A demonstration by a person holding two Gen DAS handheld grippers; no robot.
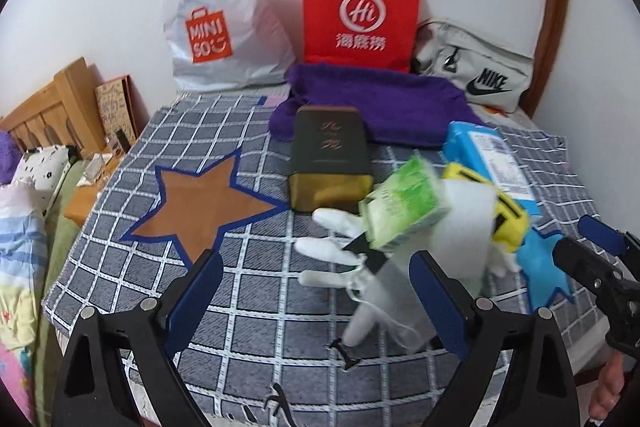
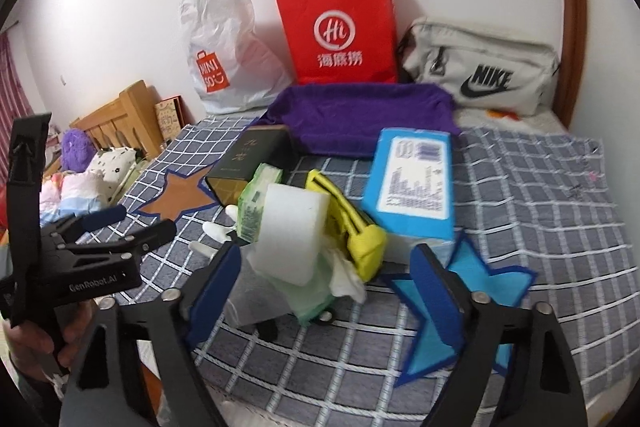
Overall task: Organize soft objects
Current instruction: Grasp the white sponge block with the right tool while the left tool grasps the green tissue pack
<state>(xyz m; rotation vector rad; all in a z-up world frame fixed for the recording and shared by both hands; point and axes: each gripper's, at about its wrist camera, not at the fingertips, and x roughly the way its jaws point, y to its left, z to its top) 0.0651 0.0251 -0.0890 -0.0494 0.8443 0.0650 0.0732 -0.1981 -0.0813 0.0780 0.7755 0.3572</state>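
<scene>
Left wrist view: my left gripper (image 1: 316, 291) has its jaws wide apart, nothing clamped. White glove (image 1: 340, 251) lies on the checked cloth (image 1: 240, 327) right between and just ahead of my blue pads (image 1: 200, 291), its fingers fanned toward the brown star patch (image 1: 200, 203). No pad touches it.

Heap is tight: green tissue pack (image 1: 404, 203) sits on the glove's cuff end, white foam block (image 1: 468, 215) leans just beside it, yellow pouch (image 1: 500, 215) behind that, blue box (image 1: 488, 155) and dark tin (image 1: 328, 155) further back.

Right wrist view: my right gripper (image 2: 324, 291) also has its jaws spread, holding nothing. Foam block (image 2: 292, 231) stands just ahead of the gap between the pads, with pale green soft stuff and crumpled white tissue under it; cannot tell exactly what those are, blurry. Blue star patch (image 2: 460, 287) lies under my right-hand pad.

My guess at the step: each gripper coming in on one soft item, left for the glove, right for the foam.

To do it well: left should pinch the glove at the palm, not one finger, else it drags and tips the tissue pack. Right should square the pads on the flat foam faces and squeeze lightly; foam will compress and could slip. The grippers are near each other, so keep them from colliding.

Likely destinations are the purple cloth tray (image 2: 360, 115) or the bags at the wall; can't tell which.
</scene>
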